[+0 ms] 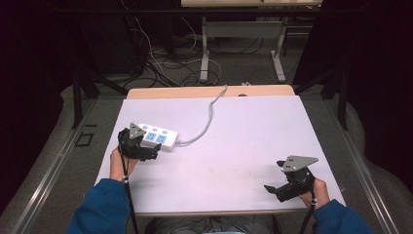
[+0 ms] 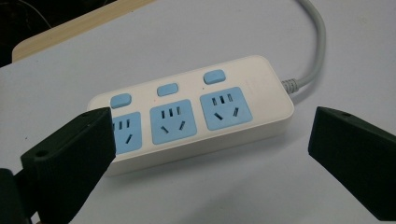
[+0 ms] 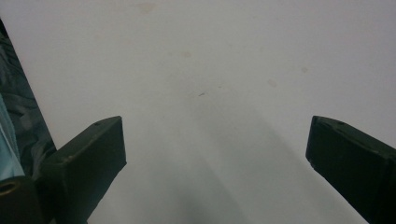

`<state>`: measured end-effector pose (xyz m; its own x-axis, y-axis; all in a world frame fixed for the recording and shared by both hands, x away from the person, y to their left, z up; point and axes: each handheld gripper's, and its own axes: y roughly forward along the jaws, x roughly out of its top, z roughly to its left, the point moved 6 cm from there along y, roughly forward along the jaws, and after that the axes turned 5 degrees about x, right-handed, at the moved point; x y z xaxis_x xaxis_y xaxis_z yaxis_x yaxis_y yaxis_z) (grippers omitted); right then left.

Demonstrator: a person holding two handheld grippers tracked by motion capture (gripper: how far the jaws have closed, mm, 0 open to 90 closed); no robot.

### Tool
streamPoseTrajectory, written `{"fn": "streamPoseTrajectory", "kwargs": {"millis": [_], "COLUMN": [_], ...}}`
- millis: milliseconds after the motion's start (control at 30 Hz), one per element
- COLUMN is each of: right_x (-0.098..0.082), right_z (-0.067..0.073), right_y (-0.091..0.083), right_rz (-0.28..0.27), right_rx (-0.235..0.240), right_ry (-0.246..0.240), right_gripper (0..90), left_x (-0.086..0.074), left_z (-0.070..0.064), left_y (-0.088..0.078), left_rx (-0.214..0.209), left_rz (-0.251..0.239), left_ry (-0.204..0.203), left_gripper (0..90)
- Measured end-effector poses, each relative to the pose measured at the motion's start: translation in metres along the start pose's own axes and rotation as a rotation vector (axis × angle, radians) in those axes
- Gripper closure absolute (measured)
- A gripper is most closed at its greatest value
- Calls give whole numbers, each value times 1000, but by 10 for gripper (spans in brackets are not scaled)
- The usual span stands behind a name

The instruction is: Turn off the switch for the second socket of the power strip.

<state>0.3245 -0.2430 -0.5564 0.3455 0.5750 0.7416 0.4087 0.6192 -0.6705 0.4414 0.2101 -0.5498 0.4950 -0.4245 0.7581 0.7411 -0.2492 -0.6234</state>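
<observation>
A white power strip (image 1: pixel 158 136) (image 2: pixel 196 112) with three blue sockets and three blue switches lies at the left of the white table top (image 1: pixel 234 141). Its grey cable (image 1: pixel 209 114) (image 2: pixel 315 42) runs off over the far edge. My left gripper (image 1: pixel 146 148) (image 2: pixel 210 140) hovers open just in front of the strip, its jaws standing wide apart, the left jaw overlapping the strip's left socket. My right gripper (image 1: pixel 273 185) (image 3: pixel 215 149) is open near the front right of the table, with nothing but bare table top (image 3: pixel 210 70) between its jaws.
The table's wooden far edge (image 1: pixel 209 91) shows beyond the white sheet. Past it stand another table's metal legs (image 1: pixel 204 53) and a tangle of cables (image 1: pixel 160 63) on the floor. Dark gaps flank the table on both sides.
</observation>
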Motion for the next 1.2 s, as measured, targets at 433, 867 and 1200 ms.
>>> {"fn": "streamPoseTrajectory", "kwargs": {"millis": [433, 867, 1200], "right_x": [0, 0, 0], "right_z": [0, 1, 1], "right_y": [1, 1, 1], "right_rz": [-2, 1, 0], "right_rx": [2, 2, 7], "right_ry": [-2, 6, -5], "right_gripper": [44, 45, 46], "left_x": [7, 16, 22], "left_z": [5, 8, 16], "left_y": [16, 24, 34], "left_rx": [-9, -30, -23], "left_rz": [23, 32, 42], "left_ry": [18, 0, -33], "left_gripper": [9, 18, 13]}}
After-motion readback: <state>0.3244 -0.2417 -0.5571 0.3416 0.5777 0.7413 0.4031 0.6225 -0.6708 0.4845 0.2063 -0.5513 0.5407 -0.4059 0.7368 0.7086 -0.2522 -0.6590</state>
